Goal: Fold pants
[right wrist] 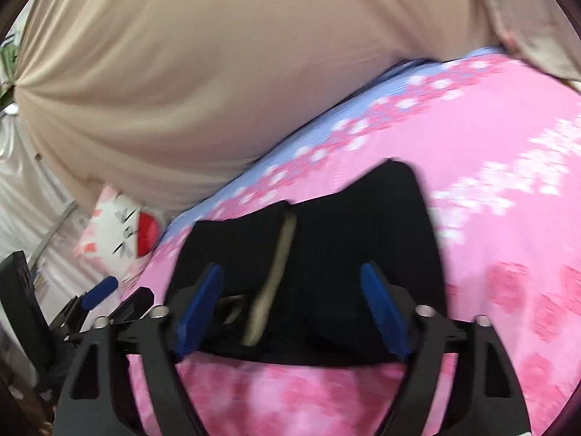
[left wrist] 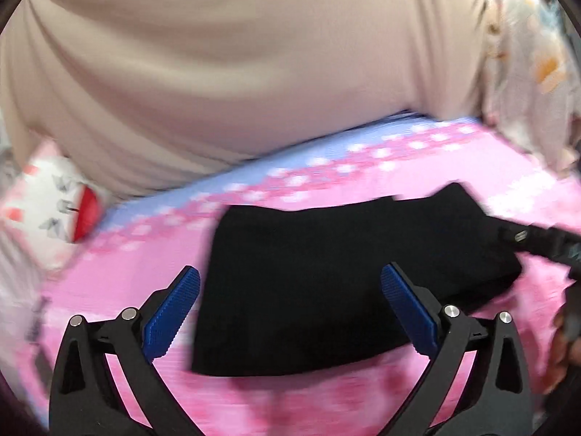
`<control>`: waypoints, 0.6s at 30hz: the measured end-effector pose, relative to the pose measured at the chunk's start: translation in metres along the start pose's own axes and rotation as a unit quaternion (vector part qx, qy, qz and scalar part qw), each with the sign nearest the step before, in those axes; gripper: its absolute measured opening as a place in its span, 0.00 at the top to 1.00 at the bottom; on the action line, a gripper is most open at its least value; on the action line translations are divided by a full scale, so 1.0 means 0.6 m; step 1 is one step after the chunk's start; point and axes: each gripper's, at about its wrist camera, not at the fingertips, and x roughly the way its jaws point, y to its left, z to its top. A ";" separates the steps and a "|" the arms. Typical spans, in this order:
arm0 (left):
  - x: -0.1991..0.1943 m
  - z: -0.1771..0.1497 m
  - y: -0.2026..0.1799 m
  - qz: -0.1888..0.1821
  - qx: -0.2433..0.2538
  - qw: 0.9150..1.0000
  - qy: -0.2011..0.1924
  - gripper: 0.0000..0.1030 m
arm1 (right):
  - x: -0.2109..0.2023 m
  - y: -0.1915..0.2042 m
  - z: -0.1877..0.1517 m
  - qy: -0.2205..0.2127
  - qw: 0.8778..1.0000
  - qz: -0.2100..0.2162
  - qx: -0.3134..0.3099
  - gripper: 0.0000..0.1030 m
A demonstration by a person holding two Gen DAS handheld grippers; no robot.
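Observation:
The black pants (left wrist: pixel 345 239) lie in a compact folded block on a pink flowered sheet (left wrist: pixel 363 167). My left gripper (left wrist: pixel 290 272) hovers over their near left part, its blue pads (left wrist: pixel 170 312) wide apart and gripping nothing. In the right wrist view the pants (right wrist: pixel 363 218) fill the middle, with a beige strip (right wrist: pixel 276 272) running along one fold. My right gripper (right wrist: pixel 292 269) stands open above them, and the strip lies between its pads, untouched. The left gripper (right wrist: pixel 101 292) shows at the lower left of that view. The right gripper's black body (left wrist: pixel 526 236) reaches the pants' right end.
A large beige fabric mass (left wrist: pixel 218 72) rises right behind the sheet. A white cushion with a red patch (left wrist: pixel 54 210) lies at the left. Pale flowered cloth (left wrist: pixel 526 54) hangs at the far right. The sheet has a light blue border (right wrist: pixel 290 138).

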 end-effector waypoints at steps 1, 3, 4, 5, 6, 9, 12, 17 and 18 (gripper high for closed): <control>0.003 -0.001 0.006 0.017 0.003 1.000 0.005 0.05 | 0.024 0.012 0.003 0.021 1.000 -0.001 -0.008 0.16; 0.021 -0.006 0.033 0.057 -0.001 0.998 0.025 0.05 | 0.069 0.030 0.003 0.061 0.998 -0.016 -0.021 0.16; 0.031 -0.010 0.047 0.064 -0.008 0.997 0.036 0.05 | 0.086 0.035 0.002 0.073 0.997 -0.023 -0.023 0.16; 0.036 -0.014 0.057 0.066 -0.015 0.997 0.043 0.05 | 0.103 0.041 -0.002 0.087 0.996 -0.026 -0.025 0.16; 0.044 -0.018 0.071 0.066 -0.026 0.996 0.050 0.05 | 0.116 0.047 -0.006 0.095 0.995 -0.027 -0.026 0.16; 0.057 -0.033 0.104 0.075 -0.045 0.994 0.064 0.05 | 0.143 0.072 -0.017 0.100 0.993 -0.031 -0.047 0.16; 0.065 -0.047 0.131 0.081 -0.054 0.993 0.074 0.05 | 0.163 0.100 -0.029 0.097 0.991 -0.047 -0.083 0.19; 0.083 -0.063 0.156 0.075 -0.071 0.990 0.092 0.05 | 0.168 0.128 -0.015 0.092 0.990 -0.037 -0.096 0.81; 0.084 -0.065 0.158 0.074 -0.073 0.990 0.095 0.05 | 0.156 0.133 -0.002 0.083 0.991 -0.031 -0.097 0.83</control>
